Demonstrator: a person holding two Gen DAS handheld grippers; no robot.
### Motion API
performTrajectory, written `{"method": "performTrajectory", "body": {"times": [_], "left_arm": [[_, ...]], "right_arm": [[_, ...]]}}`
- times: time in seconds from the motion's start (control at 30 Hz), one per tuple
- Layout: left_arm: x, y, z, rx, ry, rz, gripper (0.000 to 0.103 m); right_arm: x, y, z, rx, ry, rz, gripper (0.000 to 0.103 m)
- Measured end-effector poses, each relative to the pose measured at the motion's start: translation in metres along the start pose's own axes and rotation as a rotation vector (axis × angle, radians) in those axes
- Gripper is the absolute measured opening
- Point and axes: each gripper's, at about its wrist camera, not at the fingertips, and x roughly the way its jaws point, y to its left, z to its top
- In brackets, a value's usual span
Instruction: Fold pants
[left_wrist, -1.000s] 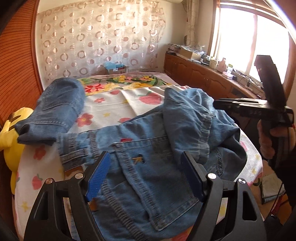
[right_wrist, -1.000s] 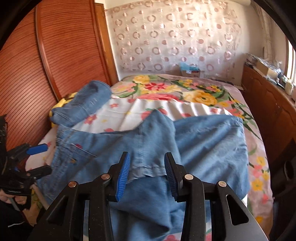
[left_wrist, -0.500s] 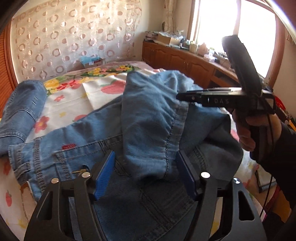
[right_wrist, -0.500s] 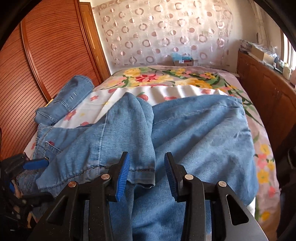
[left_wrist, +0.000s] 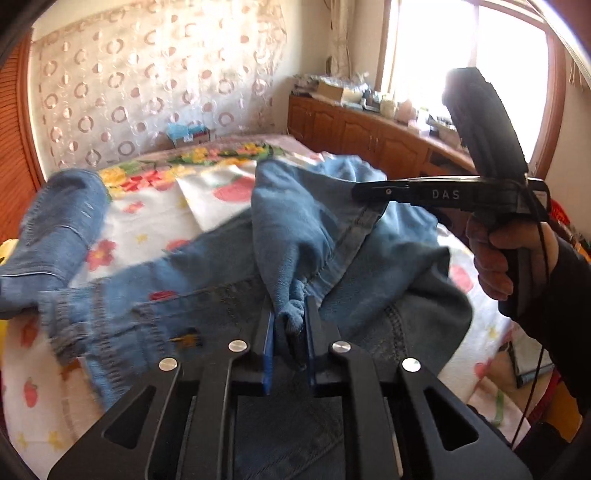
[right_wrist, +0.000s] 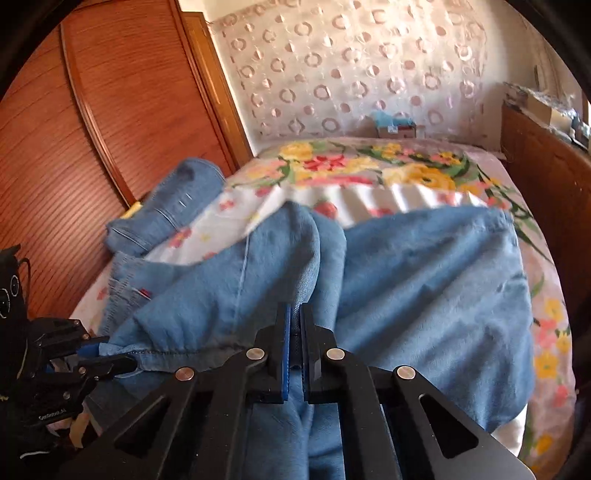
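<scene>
Pants (left_wrist: 207, 317) lie on our bed (right_wrist: 369, 173); our left hand-held gripper (left_wrist: 289, 325) and right hand-held gripper (right_wrist: 294, 332) have just closed, each clamping denim.

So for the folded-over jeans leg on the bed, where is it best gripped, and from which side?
At its hem edge, from the near side of the bed. That hem of the jeans lies nearest and free. Both grippers are already there: the left gripper pinches a bunched corner, the right gripper clamps the edge further along.

Free room: bare floral bedspread (right_wrist: 369, 173) beyond the heaped jeans (right_wrist: 424, 288), toward the curtain (right_wrist: 351, 74). Obstacles: wooden wardrobe (right_wrist: 92, 147) close on one side, cluttered cabinet (left_wrist: 369, 129) on the other, second folded denim piece (left_wrist: 59, 225) near the wardrobe.
</scene>
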Motion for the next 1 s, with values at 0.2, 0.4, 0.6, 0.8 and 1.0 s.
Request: {"method": "performTrajectory", "body": {"times": [0.2,0.4,0.6,0.8,1.0], "left_arm": [[-0.053,0.021,-0.009,-0.038,-0.071,0.022,0.014],[-0.087,0.047,-0.035,-0.105,-0.083,0.046,0.014],[-0.088,0.071,-0.061,-0.188,-0.031,0.078,0.014],[-0.080,0.089,-0.075,-0.227,0.021,0.107,0.024],[-0.086,0.099,-0.080,-0.240,0.008,0.145,0.050]], "right_arm": [[-0.015,0.048,0.038,-0.079,-0.067,0.077,0.004],[-0.004,0.106,0.057,-0.173,-0.056,0.171,0.004],[0.042,0.149,0.073,-0.237,0.003,0.235,0.004],[0.099,0.180,0.087,-0.291,0.075,0.226,0.004],[0.092,0.182,0.096,-0.278,0.069,0.230,0.034]]}}
